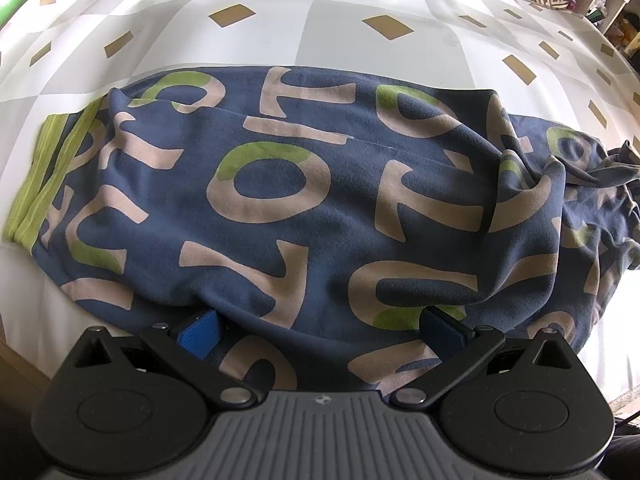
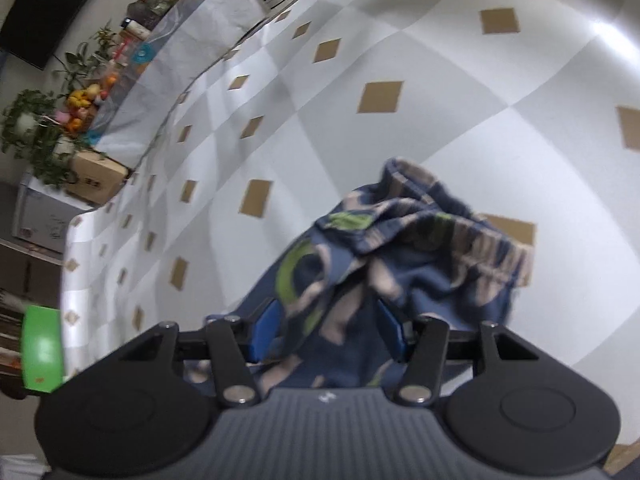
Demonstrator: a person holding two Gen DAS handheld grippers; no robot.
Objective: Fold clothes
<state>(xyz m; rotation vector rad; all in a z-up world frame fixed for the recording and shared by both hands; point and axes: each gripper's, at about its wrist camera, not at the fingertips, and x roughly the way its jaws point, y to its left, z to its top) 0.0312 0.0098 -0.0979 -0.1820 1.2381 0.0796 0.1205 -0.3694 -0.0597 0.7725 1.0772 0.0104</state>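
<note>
Your blue garment (image 1: 304, 208) with big tan and green letters lies spread out on the bed cover (image 1: 320, 28), the one with grey and white squares and small tan diamonds. At one end of the garment you can see a green striped cuff (image 1: 36, 184). At the other end the cloth is all bunched up in folds. Your left gripper (image 1: 320, 330) sits at the near edge of the garment. Its blue fingers (image 1: 198, 330) stand wide apart and the cloth runs across the gap between them, but the pads are not pinching it. Your right gripper (image 2: 328, 332) is over the bunched end of the garment (image 2: 404, 256). Its jaws are about half open. A loose heap of cloth sits between its blue fingers (image 2: 266, 330), but you cannot tell if the pads press on it, since the view is blurry. Far from the garment, past the edge of the bed, leafy plants (image 2: 36, 136) and some fruit (image 2: 82, 100) stand on a shelf.
</note>
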